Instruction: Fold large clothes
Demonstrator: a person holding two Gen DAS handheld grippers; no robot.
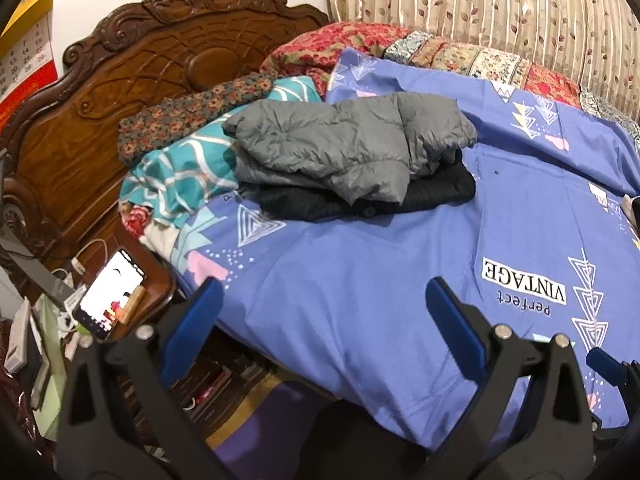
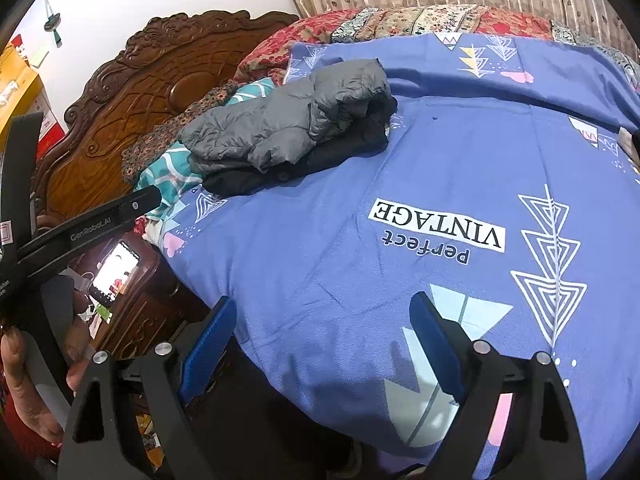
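Blue cotton covers most of the bed: a smooth bedsheet (image 1: 380, 280) with white line triangles, pink blobs and the upside-down words "perfect VINTAGE" printed on it. It lies flat with a few soft creases.

Near the head of the bed sits a small pile of clothes. On top is a grey puffy jacket (image 1: 344, 148), folded and lumpy, with a slightly shiny, crinkly skin. Under it lies a dark garment (image 1: 432, 192), flat and black, with a round button showing at its front edge. The pile touches a teal cloth (image 1: 180, 168) with wavy white stripes, bunched up beside it. A brown flowery fabric (image 1: 192, 116) drapes over that. Behind them runs a red and cream patchwork quilt (image 1: 460, 56).

The headboard (image 1: 132, 76) is dark carved wood, curly and glossy. A striped curtain (image 1: 500, 8) with little leaves hangs behind the bed. A phone (image 1: 110, 294) with its screen lit leans on the wooden bedside stand.

The left gripper (image 1: 324, 312) hangs over the near edge of the bed, its blue-padded black jaws spread wide with nothing between them. The right gripper (image 2: 324, 324) is the same: jaws wide apart, holding nothing, above the sheet. Both are well apart from the clothes pile. In the right wrist view, a hand (image 2: 24, 376) grips the black handle of the left one.
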